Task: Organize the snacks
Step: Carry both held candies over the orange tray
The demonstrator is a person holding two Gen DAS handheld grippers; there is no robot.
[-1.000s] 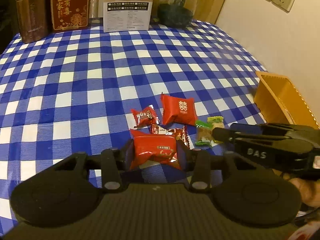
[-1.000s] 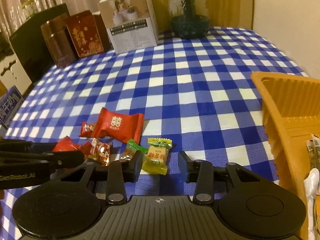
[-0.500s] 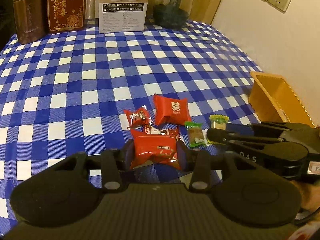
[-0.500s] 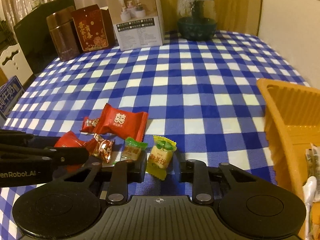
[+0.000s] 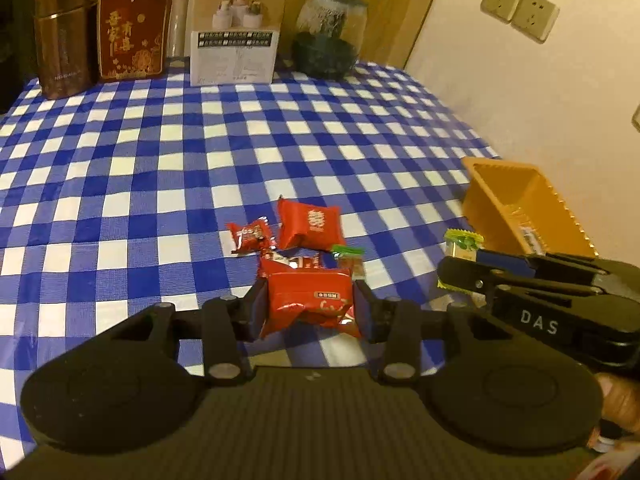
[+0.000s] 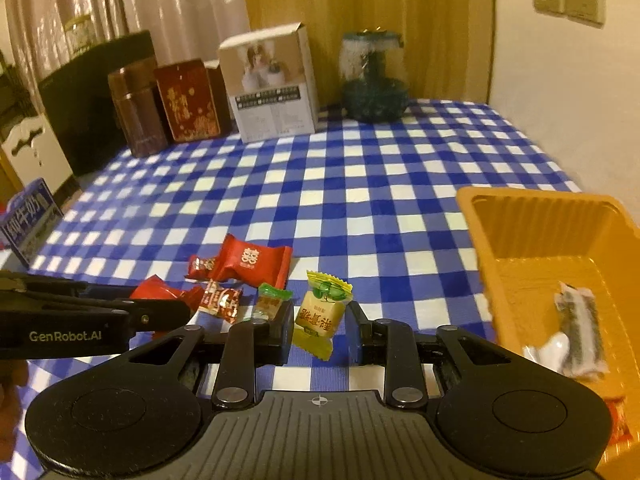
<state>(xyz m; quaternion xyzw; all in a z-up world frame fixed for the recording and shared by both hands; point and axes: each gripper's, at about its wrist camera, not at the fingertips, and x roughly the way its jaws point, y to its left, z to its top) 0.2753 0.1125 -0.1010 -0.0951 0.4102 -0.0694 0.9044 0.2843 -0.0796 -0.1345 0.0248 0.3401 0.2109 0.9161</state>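
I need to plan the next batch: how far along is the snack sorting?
Done: one white packet lies in the orange tray. In hand: left gripper grips a red packet, right gripper a yellow candy. Left: four snacks on the cloth.

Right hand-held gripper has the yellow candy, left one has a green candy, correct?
Not quite. The left hand-held gripper holds a red snack packet, not a green candy, as the left wrist view shows. The right hand-held gripper does have the yellow candy.
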